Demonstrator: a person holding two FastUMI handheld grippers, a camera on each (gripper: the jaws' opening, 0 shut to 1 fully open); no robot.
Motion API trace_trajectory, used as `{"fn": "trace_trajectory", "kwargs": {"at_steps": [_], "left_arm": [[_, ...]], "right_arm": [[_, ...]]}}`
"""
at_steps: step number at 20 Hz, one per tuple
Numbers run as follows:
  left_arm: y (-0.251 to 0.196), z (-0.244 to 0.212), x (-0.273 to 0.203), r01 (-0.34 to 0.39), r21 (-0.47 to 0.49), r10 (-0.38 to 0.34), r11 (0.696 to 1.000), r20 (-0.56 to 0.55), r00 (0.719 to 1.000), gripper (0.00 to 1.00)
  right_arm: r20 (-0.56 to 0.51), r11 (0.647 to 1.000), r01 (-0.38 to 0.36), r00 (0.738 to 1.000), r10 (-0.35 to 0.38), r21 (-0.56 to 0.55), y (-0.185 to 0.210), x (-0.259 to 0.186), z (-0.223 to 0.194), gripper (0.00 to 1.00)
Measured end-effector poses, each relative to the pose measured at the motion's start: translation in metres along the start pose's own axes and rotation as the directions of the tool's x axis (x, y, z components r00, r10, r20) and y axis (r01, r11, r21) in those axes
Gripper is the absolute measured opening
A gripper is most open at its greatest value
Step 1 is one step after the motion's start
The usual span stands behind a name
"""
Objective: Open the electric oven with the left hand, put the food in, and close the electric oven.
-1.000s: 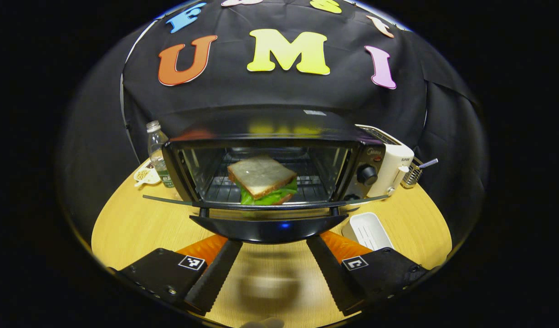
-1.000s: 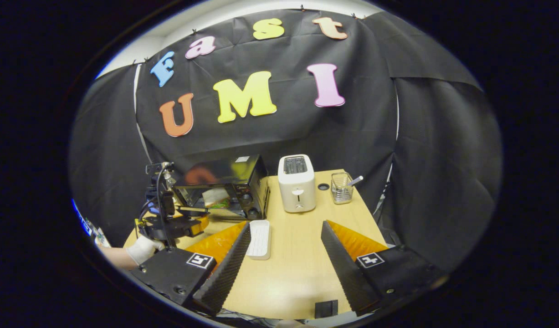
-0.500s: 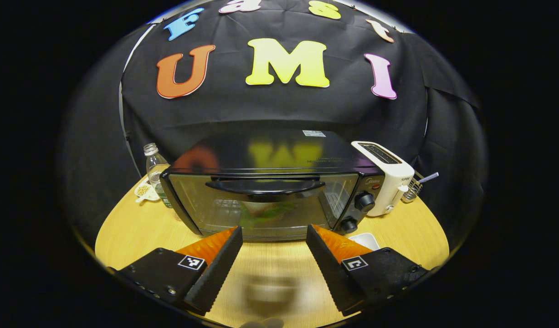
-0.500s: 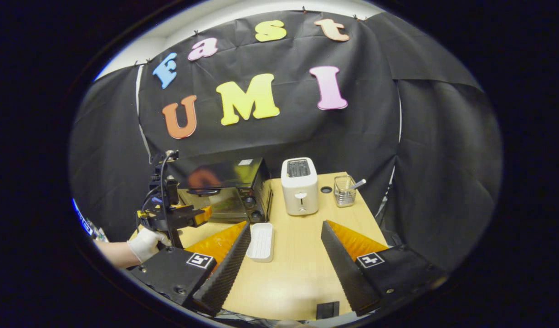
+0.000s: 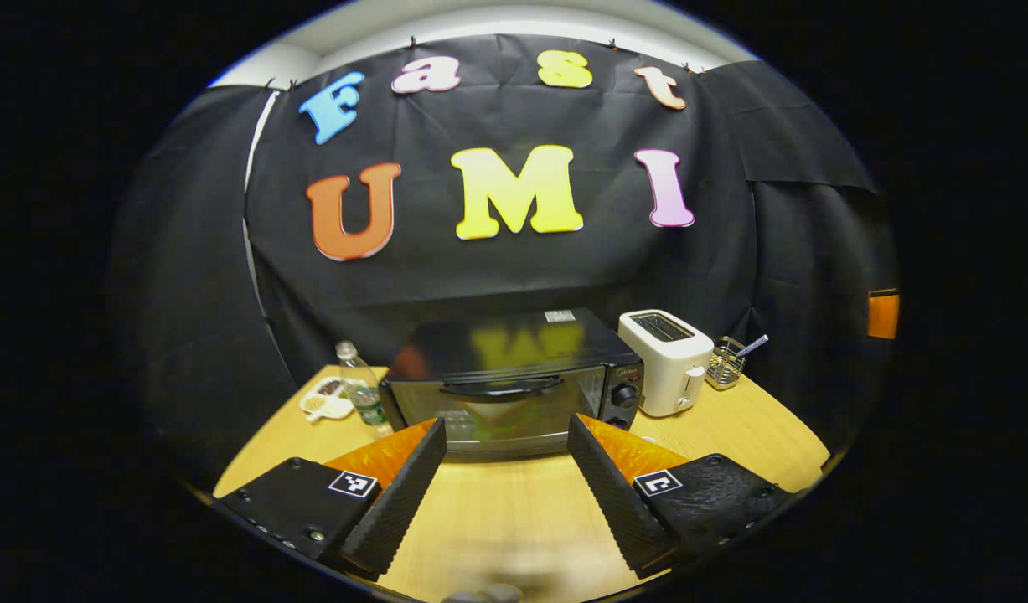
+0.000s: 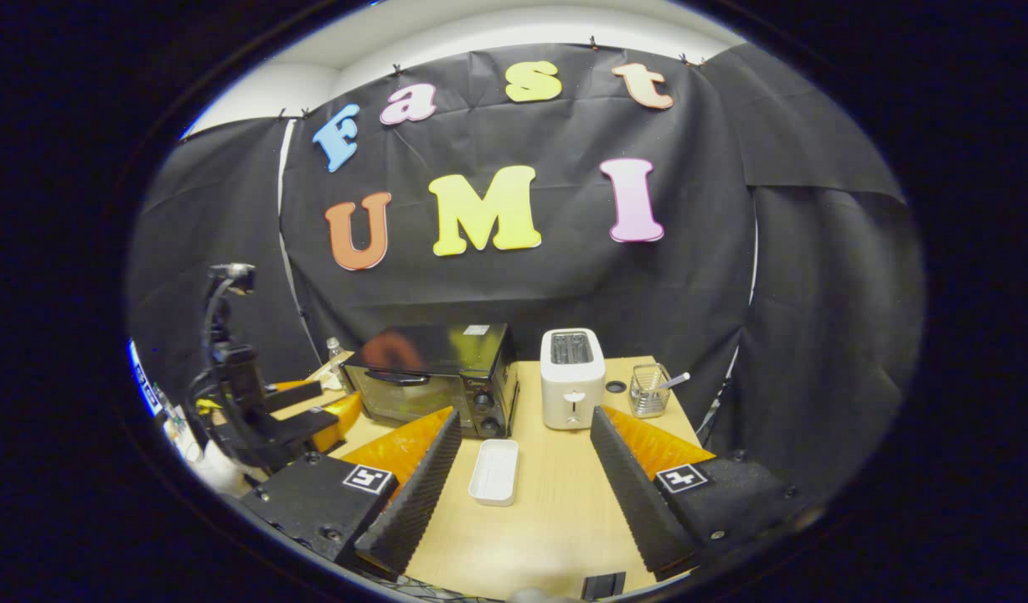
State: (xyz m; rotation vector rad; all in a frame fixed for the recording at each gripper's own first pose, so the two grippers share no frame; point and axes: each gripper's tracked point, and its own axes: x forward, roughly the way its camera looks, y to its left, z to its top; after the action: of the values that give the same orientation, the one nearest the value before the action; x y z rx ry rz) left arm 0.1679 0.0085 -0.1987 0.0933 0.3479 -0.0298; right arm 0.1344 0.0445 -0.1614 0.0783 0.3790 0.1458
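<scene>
Both tongs spread wide, holding nothing; oven door shut with food behind it.
Your left gripper point(image 5: 501, 486) and right gripper point(image 6: 518, 481) hang over the smooth wooden table point(image 5: 514, 511), ribbed fingers apart. Near the right one lies a white ridged tray point(image 6: 494, 471). Farther off, the boxy black oven point(image 5: 514, 389) shows green through its glossy glass. My read: swing low and you could clip tray or toaster point(image 6: 572, 389).

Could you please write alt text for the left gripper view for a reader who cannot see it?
A black electric oven sits shut on a wooden table, something green behind its glass door. The open, empty left gripper hangs in front. A white toaster stands at its right, a bottle at its left.
</scene>
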Motion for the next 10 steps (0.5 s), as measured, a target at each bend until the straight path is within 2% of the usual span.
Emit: {"fn": "trace_trajectory", "kwargs": {"at_steps": [1,2,3,4,5,6,7,8,10], "left_arm": [[0.003,0.013,-0.018,-0.002,0.011,0.002,1.000,0.036,0.999,0.95],[0.006,0.026,-0.036,-0.004,0.014,0.003,1.000,0.073,0.997,0.89],[0.012,0.042,-0.054,-0.008,0.010,0.006,1.000,0.115,0.993,0.95],[0.017,0.057,-0.070,-0.014,0.002,0.014,1.000,0.146,0.989,0.95],[0.024,0.069,-0.086,-0.028,-0.008,0.029,1.000,0.170,0.985,1.00],[0.028,0.080,-0.100,-0.027,-0.017,0.030,0.999,0.194,0.981,1.00],[0.036,0.092,-0.114,-0.038,-0.025,0.043,0.999,0.216,0.975,0.95],[0.043,0.102,-0.123,-0.039,-0.040,0.048,0.998,0.234,0.971,0.95],[0.054,0.115,-0.138,-0.043,-0.057,0.057,0.997,0.251,0.966,0.95]], "right_arm": [[0.016,1.000,-0.001,1.000,0.001,-0.006,0.004,-0.001,0.005,0.99],[0.032,1.000,-0.004,0.999,0.004,-0.010,0.008,-0.003,0.010,0.91],[0.040,1.000,-0.012,0.999,0.012,-0.009,0.014,-0.004,0.014,0.99],[0.049,1.000,-0.020,0.999,0.020,-0.006,0.018,-0.005,0.016,0.99],[0.069,1.000,-0.021,0.997,0.021,-0.005,0.021,-0.007,0.023,0.99],[0.088,1.000,-0.018,0.996,0.019,-0.007,0.023,-0.008,0.030,0.91],[0.113,1.000,-0.010,0.993,0.012,-0.016,0.024,-0.011,0.038,0.99],[0.143,1.000,-0.004,0.990,0.007,-0.023,0.026,-0.014,0.049,0.91],[0.201,1.000,0.004,0.980,-0.002,-0.012,0.029,-0.022,0.071,0.91]]}}
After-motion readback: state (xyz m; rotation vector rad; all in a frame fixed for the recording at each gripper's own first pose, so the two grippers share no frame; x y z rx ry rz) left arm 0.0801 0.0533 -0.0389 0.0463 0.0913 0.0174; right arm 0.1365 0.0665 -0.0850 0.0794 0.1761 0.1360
